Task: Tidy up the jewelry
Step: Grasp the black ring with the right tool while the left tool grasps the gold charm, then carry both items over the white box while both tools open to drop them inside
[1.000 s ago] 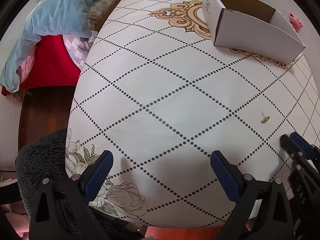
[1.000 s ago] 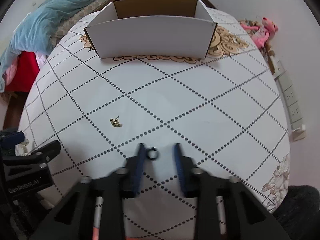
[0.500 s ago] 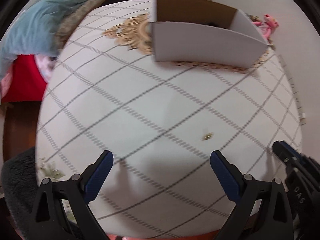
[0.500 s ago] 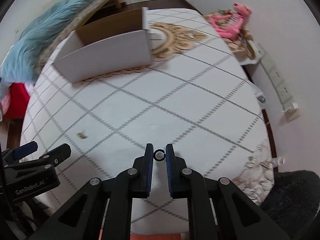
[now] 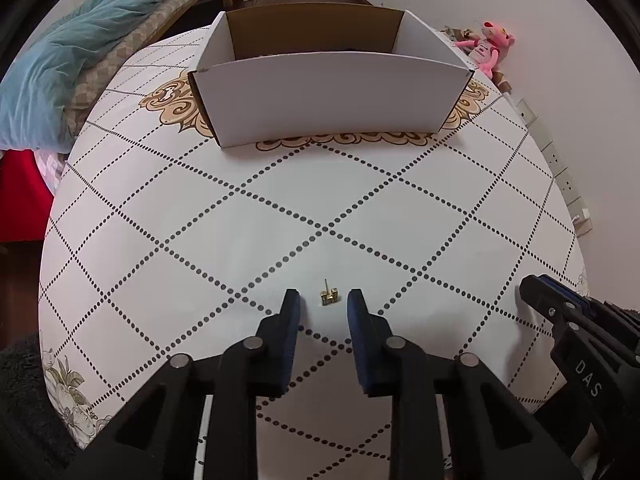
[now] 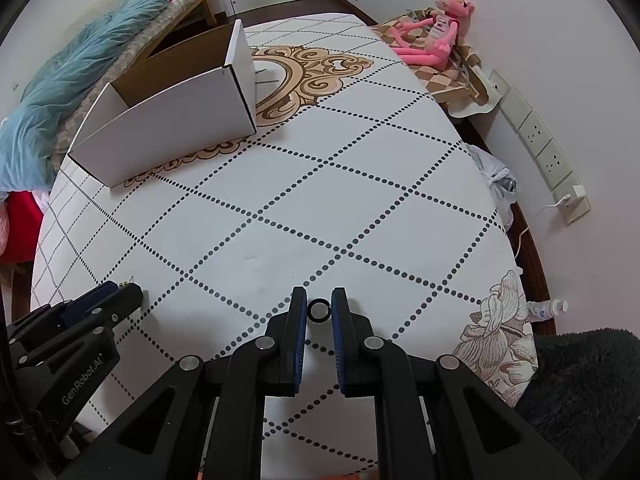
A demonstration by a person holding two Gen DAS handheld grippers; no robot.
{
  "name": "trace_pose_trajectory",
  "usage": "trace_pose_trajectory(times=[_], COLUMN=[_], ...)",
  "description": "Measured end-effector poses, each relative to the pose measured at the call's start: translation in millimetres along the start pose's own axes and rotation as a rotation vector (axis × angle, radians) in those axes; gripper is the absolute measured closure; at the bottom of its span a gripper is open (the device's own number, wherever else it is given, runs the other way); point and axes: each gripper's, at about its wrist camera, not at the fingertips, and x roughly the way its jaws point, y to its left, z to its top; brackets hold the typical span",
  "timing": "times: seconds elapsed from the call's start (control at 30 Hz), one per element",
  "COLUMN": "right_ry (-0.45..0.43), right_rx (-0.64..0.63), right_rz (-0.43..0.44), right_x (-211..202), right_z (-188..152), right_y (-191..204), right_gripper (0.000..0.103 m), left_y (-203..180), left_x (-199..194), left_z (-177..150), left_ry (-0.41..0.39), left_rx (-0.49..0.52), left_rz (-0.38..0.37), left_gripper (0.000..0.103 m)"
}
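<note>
Now my left tool (image 5: 323, 303) has just been closing around the gold earring (image 5: 329, 297) lying on the near surface (image 5: 280, 208), pads not yet touching; I centre before pinching. Right tool (image 6: 319, 309) pinches the black ring (image 6: 319, 310).

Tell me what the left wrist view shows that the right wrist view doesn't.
Only the left wrist view: the small gold stud earring lying on the tablecloth between the left gripper's fingers, which have just been closing but have not touched it; gaps remain on both sides.

Only the right wrist view: the small black ring pinched between the right gripper's fingers, and a white plastic bag at the table's edge.

Both: the open white cardboard box, the diamond-patterned white tablecloth, the pink plush toy, the blue blanket.
</note>
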Motion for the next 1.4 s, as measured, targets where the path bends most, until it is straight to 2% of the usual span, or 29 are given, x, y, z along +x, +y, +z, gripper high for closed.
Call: trace_pose_trajectory(times=[0.03, 0.17, 0.5, 0.67, 0.9, 1.07, 1.13, 1.2, 1.3, 1.33, 1.37, 1.4], right_ry=[0.001, 0.002, -0.032, -0.064, -0.129, -0.131, -0.12, -0.107, -0.093, -0.089, -0.085, -0.084], right_rx=[-0.001, -0.005, -0.017, -0.024, -0.017, -0.004, -0.005, -0.007, -0.006, -0.003, 0.001, 0.003], right_rz=[-0.001, -0.002, 0.005, 0.022, 0.062, 0.087, 0.088, 0.089, 0.081, 0.078, 0.074, 0.071], right_x=[0.4, 0.7, -12.5, -25.6, -49.0, -50.2, -46.1, -42.4, -37.6, -36.2, -35.2, -34.9], right_z=[-0.1, -0.9, 2.2, 8.1, 29.2, 33.6, 30.9, 27.5, 22.1, 21.1, 20.3, 19.7], right_y=[-0.4, 0.7, 4.6, 8.6, 14.0, 16.1, 17.1, 17.1, 14.7, 13.1, 11.2, 10.2], right_gripper=[0.09, 0.09, 0.09, 0.09, 0.09, 0.09, 0.09, 0.09, 0.09, 0.09, 0.09, 0.09], left_y=[-0.7, 1.3, 0.2, 2.0, 35.3, 50.7, 49.2, 47.0, 36.8, 32.8, 27.8, 24.5], left_x=[-0.1, -1.9, -17.5, -41.3, -81.7, -80.4, -71.5, -56.1, -32.7, -27.8, -21.4, -18.0], left_z=[-0.5, -3.3, -4.8, 1.5, 25.1, 24.6, 19.2, 12.3, 4.2, 2.0, -0.4, -2.1], left_ry=[-0.006, -0.017, -0.059, -0.109, -0.182, -0.165, -0.134, -0.075, -0.011, -0.004, 0.006, 0.008], left_rx=[-0.001, -0.004, -0.006, -0.002, -0.075, -0.118, -0.115, -0.145, -0.149, -0.142, -0.133, -0.128], left_rz=[-0.001, -0.012, -0.042, -0.057, -0.107, -0.13, -0.137, -0.179, -0.156, -0.146, -0.137, -0.138], left_gripper=[0.089, 0.096, 0.098, 0.098, 0.098, 0.098, 0.098, 0.095, 0.085, 0.071, 0.053, 0.05])
